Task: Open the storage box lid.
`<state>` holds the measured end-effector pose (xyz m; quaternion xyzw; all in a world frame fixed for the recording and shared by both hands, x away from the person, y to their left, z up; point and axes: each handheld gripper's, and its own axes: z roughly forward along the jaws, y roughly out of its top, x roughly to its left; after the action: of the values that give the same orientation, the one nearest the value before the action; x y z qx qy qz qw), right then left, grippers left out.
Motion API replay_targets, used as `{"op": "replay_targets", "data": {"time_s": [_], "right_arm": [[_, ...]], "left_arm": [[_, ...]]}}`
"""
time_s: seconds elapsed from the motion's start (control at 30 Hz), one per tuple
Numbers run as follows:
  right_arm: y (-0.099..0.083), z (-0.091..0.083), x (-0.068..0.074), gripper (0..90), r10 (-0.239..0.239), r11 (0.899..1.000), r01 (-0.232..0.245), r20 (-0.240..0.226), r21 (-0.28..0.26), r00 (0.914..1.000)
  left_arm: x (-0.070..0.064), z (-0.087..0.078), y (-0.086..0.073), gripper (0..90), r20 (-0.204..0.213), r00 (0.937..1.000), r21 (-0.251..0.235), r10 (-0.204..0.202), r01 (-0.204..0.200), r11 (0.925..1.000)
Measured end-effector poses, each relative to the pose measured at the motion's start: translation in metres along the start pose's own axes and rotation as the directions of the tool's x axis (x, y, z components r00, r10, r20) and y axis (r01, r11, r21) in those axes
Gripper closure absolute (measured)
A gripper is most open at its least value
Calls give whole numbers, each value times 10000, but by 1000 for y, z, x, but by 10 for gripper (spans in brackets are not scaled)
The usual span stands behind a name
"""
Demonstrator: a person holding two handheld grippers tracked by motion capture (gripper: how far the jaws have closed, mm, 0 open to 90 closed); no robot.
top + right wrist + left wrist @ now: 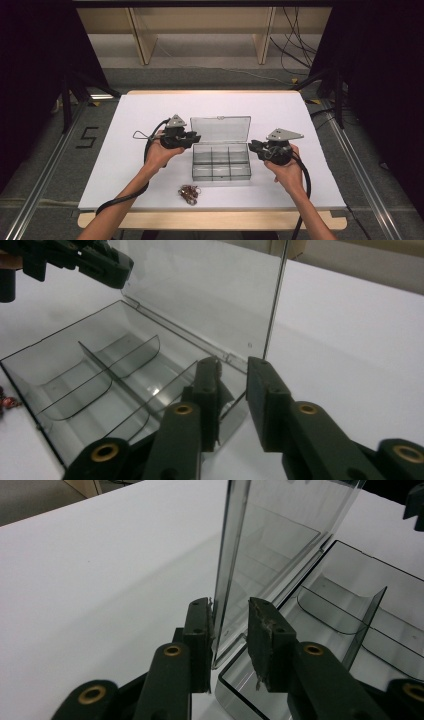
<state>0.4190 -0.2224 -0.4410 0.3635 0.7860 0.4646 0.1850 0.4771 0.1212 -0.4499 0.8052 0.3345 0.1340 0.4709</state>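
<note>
A clear plastic compartment box [221, 169] lies mid-table with its lid [220, 129] standing upright at the back. My left gripper [194, 138] is at the lid's left edge. In the left gripper view its jaws [229, 611] stand open, one on each side of the lid [280, 535] edge, just above the box [360, 610]. My right gripper [252, 146] is at the box's right end. Its jaws [232, 367] are open astride the back right corner, where the lid [200, 290] hinges to the box [100, 375]. The compartments look empty.
A small reddish-brown tangle of bands [189, 194] lies near the front edge, before the box. The white table [150, 107] ends in a wooden lip at the front. A thin wire loop [141, 135] lies left of my left hand. Shelving and cables stand beyond.
</note>
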Motion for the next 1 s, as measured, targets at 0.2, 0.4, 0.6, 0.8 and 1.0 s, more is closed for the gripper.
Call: {"op": "replay_targets", "data": {"time_s": [0.2,0.4,0.6,0.8,1.0], "right_arm": [[-12,-12,3,665,190,9998,-189,-100,90,9998],[-26,-18,6,569,589,9976,-588,-29,373,9983],[-33,-19,2,548,735,9971,-733,-101,213,9972],[-33,-20,3,546,691,9971,-689,-78,327,9976],[-34,-19,4,524,755,9968,-752,-86,270,9971]], "left_arm": [[2,2,1,705,-18,10000,97,41,-41,9999],[6,6,3,699,50,9998,73,-182,182,9998],[10,8,3,699,117,9986,132,-511,510,9986],[14,10,4,697,286,9972,315,-693,684,9972],[18,15,4,688,226,9956,293,-910,903,9955]]}}
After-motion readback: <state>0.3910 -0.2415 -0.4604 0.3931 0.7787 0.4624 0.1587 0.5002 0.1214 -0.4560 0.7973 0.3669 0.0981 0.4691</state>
